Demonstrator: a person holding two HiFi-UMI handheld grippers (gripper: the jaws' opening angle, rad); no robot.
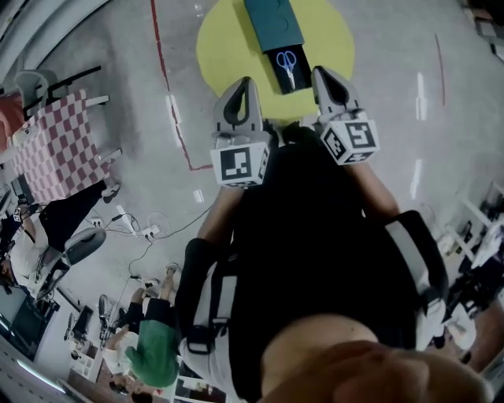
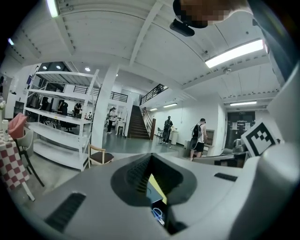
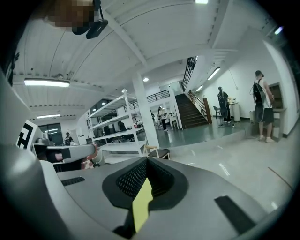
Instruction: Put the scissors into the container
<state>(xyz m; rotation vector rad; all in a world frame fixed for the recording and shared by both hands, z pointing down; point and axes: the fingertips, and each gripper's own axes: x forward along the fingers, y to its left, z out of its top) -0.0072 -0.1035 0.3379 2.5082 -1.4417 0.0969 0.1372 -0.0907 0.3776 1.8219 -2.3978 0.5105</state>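
My left gripper (image 1: 243,85) and right gripper (image 1: 326,76) are both pressed together, empty; the scissors (image 1: 287,68) lie at the container's (image 1: 272,20) near end, ahead between them, blades toward me; neither is clearly nearer.

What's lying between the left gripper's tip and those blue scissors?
Nothing loose. In the head view, only bare yellow table and the rim of the black tray separate the left gripper from the scissors.
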